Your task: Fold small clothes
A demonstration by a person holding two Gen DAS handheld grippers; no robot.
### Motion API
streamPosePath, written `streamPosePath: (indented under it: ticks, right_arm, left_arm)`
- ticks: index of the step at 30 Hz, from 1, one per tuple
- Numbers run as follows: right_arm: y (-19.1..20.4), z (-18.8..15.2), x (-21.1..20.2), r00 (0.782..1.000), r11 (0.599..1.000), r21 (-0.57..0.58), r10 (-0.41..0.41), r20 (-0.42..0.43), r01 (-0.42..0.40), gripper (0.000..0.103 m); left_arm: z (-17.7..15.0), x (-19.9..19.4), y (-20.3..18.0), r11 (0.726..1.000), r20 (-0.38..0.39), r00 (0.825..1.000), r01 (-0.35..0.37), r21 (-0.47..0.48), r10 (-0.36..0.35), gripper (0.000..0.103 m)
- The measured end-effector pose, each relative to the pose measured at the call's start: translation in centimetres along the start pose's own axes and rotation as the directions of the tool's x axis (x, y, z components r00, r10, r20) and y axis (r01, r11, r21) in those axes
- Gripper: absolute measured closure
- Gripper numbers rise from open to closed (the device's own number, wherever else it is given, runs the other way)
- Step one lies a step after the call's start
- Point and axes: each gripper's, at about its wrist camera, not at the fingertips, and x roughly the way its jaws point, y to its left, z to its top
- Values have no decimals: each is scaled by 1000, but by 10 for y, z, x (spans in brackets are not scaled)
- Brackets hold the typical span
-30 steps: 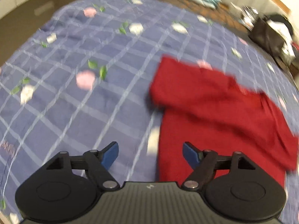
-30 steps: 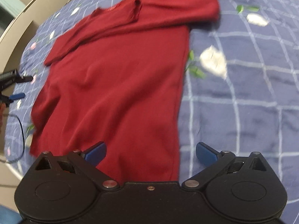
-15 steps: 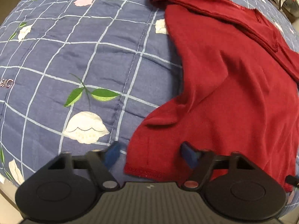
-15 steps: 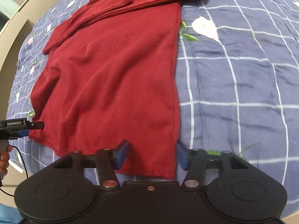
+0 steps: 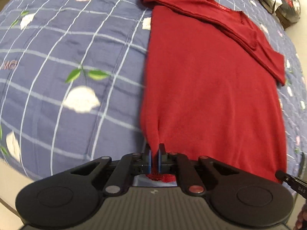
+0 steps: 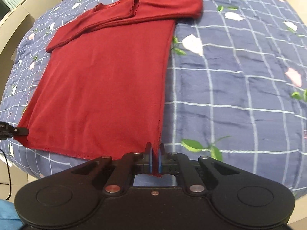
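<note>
Now both grippers (left gripper point(image 5: 154, 158), right gripper point(image 6: 154, 158)) pinch shirt point(image 6: 107, 88) hem.

Left gripper point(image 5: 154, 158) and right gripper point(image 6: 154, 158): matte black bodies with two round side housings, ribbed centre plate, black linkage arms on silver and red pivot screws, blue finger pads point(image 6: 151, 161). White lettering marks one fingertip.
</note>
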Motion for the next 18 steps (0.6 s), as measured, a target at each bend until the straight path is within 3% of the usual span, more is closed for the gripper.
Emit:
streamPosePath:
  ticks: [2,10,13,14,16,17,18]
  right_arm:
    - [-2,-1,-5,1000,1000,-12,-4,9,4,98]
    - [2,-6,9,1000,999,-38,-17,-2,17,96]
    - [7,-9,10,999,998,-54,-32,5,32,78]
    - [8,-11,8,999,997,-64,-37,10,38,72]
    - [12,-16,6,998,993,-102,-57,20,59,48]
    - [15,-20,4,997,989,-132,-69,31,72,31]
    - [18,-24,2,996,983,-164,-79,50,86,24]
  left_arm:
    - [-5,-7,5,1000,-1,1000,21,-23,-21,99]
    - [-5,-3,9,1000,9,1000,-18,-7,18,98]
    - [-7,-5,4,998,29,999,-46,42,45,93]
    - [-8,-6,2,997,37,998,-54,49,53,86]
    - [-11,-9,0,994,58,995,-89,66,85,69]
    - [-13,-12,-1,991,74,992,-109,80,103,51]
    - [-16,-15,-3,987,97,988,-128,94,119,35]
